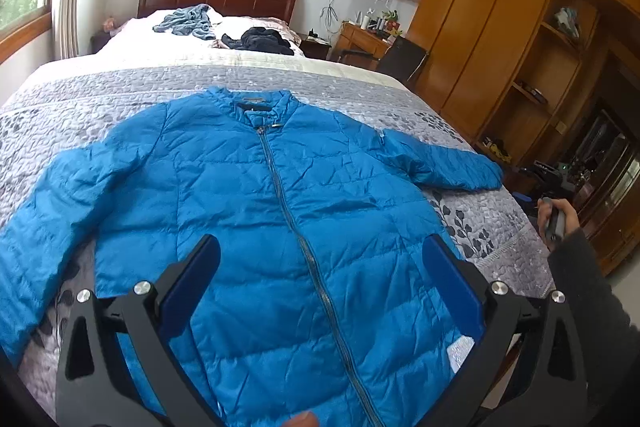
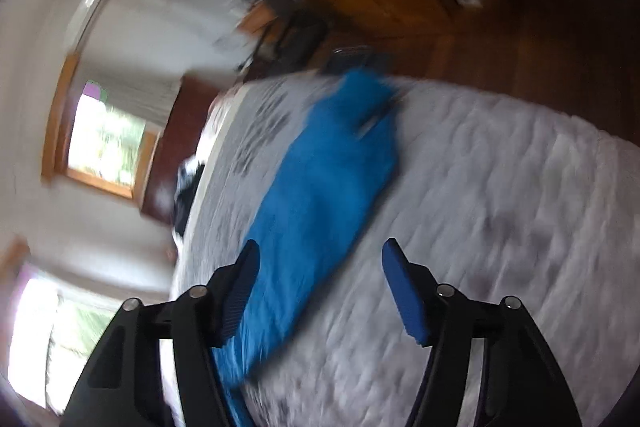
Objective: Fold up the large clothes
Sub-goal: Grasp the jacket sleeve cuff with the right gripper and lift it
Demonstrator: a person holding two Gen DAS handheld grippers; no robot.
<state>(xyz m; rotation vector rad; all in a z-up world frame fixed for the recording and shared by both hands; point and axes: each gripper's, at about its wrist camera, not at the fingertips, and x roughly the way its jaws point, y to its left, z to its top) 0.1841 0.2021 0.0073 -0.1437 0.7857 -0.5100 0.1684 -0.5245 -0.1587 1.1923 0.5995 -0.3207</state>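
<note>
Your blue puffer jacket (image 1: 280, 211) lay flat, zipped, front up on the grey quilted bed (image 1: 120, 87), sleeves spread. Left gripper (image 1: 320, 291) hovered over the lower front w/ jaws wide, empty. Right gripper (image 2: 320, 291) was also wide, empty — view blurred, tilted. Jacket looked light, puffy, slick; I'd judge it slides, so pinch a cuff or hem edge. Plenty of bare quilt around it — the right sleeve neared the bed edge.

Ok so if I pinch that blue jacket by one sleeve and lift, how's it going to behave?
Probably floppy: the blue jacket lies flat and creased, so the body would drape and trail. Its quilted shell looks shiny, so it may slip. It looks thin, likely light.
</note>
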